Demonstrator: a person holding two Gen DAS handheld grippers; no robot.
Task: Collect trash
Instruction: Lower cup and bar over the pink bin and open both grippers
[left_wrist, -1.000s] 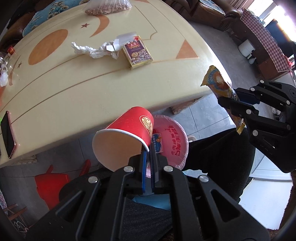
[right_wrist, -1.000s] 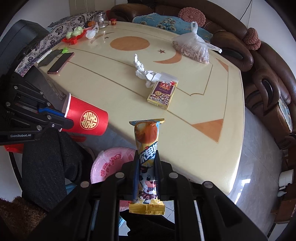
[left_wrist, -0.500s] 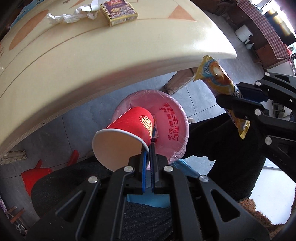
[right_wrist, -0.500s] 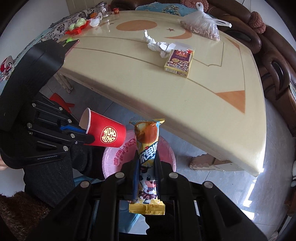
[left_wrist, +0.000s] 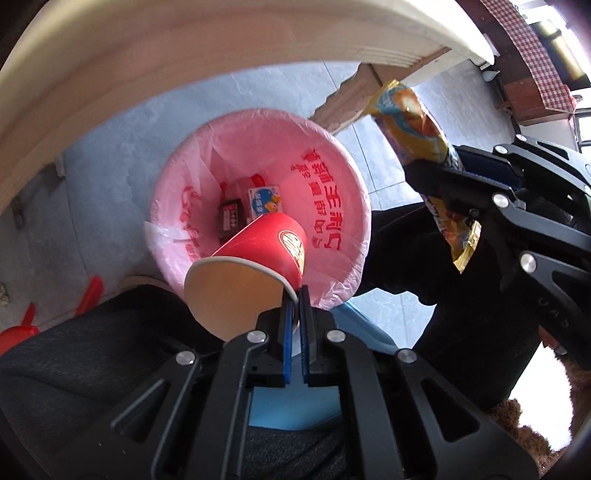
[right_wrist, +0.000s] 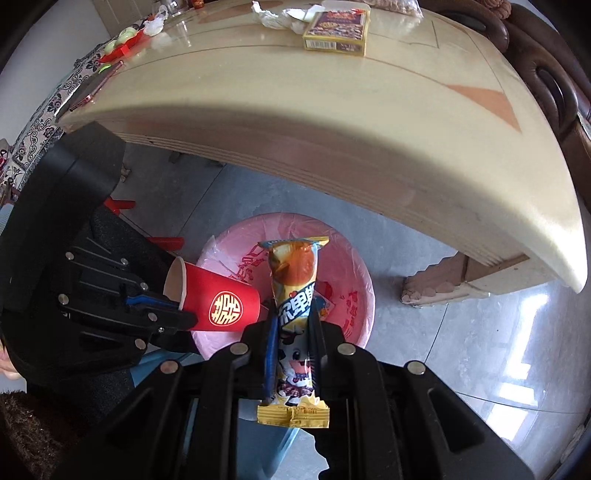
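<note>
Red paper cup (left_wrist: 258, 254) first: my left gripper (left_wrist: 294, 295) has its fingers clamped on the rim, one inside and one outside the wall, and the cup hangs tilted, base pointing down over the pink-lined bin (left_wrist: 354, 206). My right gripper (right_wrist: 293, 317) is closed on a yellow snack wrapper (right_wrist: 295, 291), held about midway with its crimped ends sticking out both sides, also above the bin's mouth. Both pieces are over the liner, not yet in it.

Inside the bin I can see a small white-and-blue carton (left_wrist: 264, 199) and a dark wrapper (left_wrist: 231, 218) lying at the bottom — so there is plenty of room.

What could go wrong, as I judge it: the cup sits near the bin's closer edge, and a light cup let go at a tilt could catch the rim and roll out onto the floor. The wrapper is thin and may cling to one finger instead of falling. My two grippers are also close together — the cup nearly meets the wrapper in the right wrist view — so a careless move could knock one piece aside.

Around this, the bin stands on grey floor tiles (right_wrist: 443, 332) just under the edge of the cream bench (right_wrist: 332, 129). Up on it I see a purple box (right_wrist: 338, 33) beside crumpled white paper (right_wrist: 273, 16), trash not yet collected. A brown sofa (right_wrist: 554, 74) curves behind.
</note>
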